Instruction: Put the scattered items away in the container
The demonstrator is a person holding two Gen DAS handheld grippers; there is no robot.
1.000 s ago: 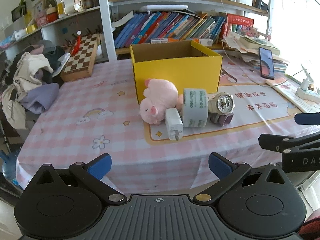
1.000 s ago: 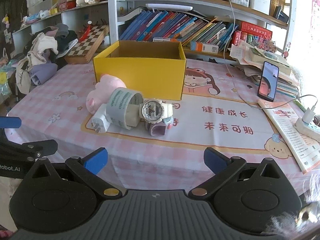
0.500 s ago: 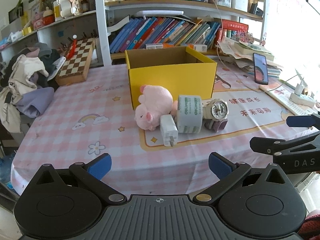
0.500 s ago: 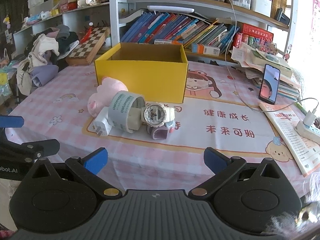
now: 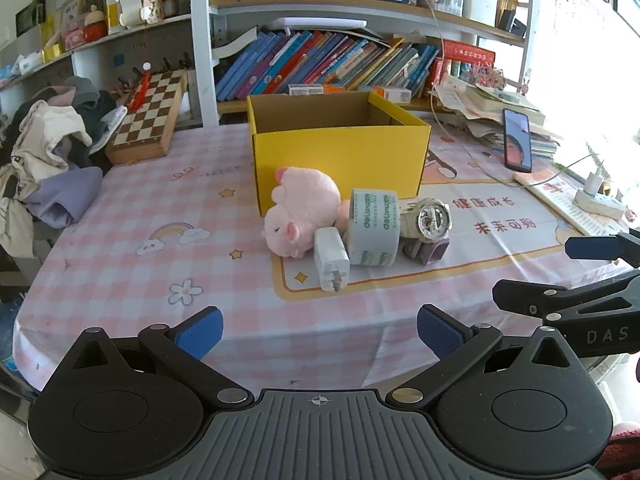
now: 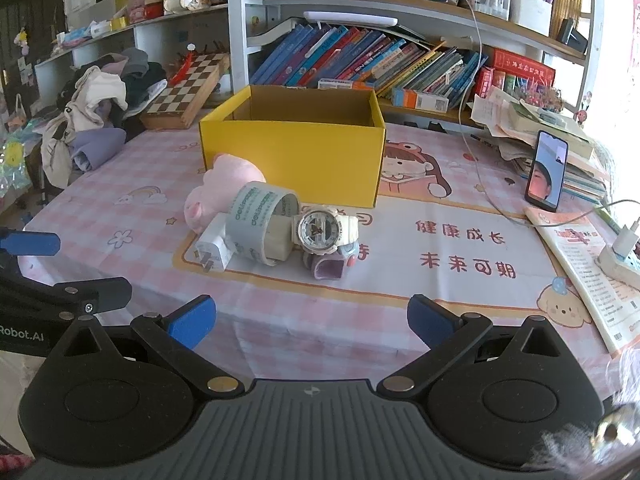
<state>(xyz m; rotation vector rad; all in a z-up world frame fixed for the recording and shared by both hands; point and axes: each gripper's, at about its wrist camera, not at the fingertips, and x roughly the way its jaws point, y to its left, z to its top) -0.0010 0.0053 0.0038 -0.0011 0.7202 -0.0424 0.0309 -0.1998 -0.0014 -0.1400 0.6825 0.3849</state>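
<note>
An open yellow box (image 5: pixel 340 156) (image 6: pixel 292 152) stands mid-table, nothing visible inside it. In front of it lie a pink plush pig (image 5: pixel 304 212) (image 6: pixel 224 188), a white charger plug (image 5: pixel 331 258) (image 6: pixel 210 248), a roll of tape (image 5: pixel 372 227) (image 6: pixel 260 220), a cream wristwatch (image 5: pixel 428 218) (image 6: pixel 322 228) and a small purple item (image 5: pixel 426 250) (image 6: pixel 330 266). My left gripper (image 5: pixel 318 330) hangs open at the table's near edge, short of the plug. My right gripper (image 6: pixel 310 320) is open too, near the front edge, below the watch.
A chessboard (image 5: pixel 150 118) and a heap of clothes (image 5: pixel 48 160) sit at the back left. A phone (image 5: pixel 517 140), stacked papers, a cable and a power strip (image 5: pixel 598 202) crowd the right. Bookshelves (image 5: pixel 320 64) rise behind the box.
Both grippers have pulled back slightly and risen, so the table items look a little farther away. Nothing on the table has moved; both stay open.
</note>
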